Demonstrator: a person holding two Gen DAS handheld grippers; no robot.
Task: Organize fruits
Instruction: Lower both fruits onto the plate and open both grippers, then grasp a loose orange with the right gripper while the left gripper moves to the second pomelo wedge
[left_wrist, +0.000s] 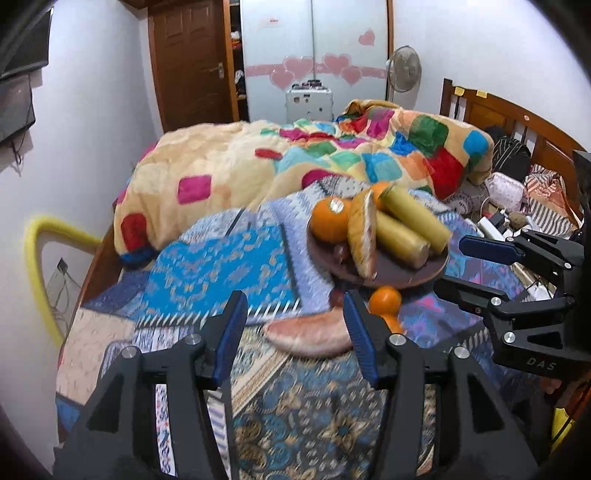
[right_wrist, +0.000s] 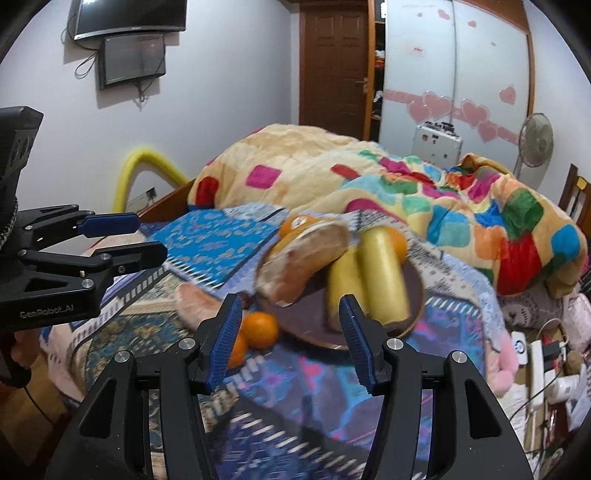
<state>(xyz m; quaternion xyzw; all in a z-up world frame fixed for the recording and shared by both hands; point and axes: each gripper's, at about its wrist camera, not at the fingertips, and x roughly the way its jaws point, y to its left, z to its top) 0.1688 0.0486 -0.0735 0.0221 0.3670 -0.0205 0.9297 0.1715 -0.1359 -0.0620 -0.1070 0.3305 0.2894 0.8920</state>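
A bed (left_wrist: 110, 254) fills the room, its patterned blue sheet (left_wrist: 221, 266) half under a heaped patchwork blanket (left_wrist: 332, 158). Beyond the bed stand a brown door (left_wrist: 188, 62), a heart-decorated wardrobe (left_wrist: 314, 44) and a fan (left_wrist: 403, 70); two screens (right_wrist: 131, 55) hang on the wall beside it.

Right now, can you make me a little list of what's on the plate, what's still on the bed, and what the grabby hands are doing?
On plate: two yellow banana-like pieces, an orange, one wedge slice
Off plate, on bedspread: second wedge slice, two small oranges
Left gripper: open, empty
Right gripper: open, empty
Sharpness: blurry
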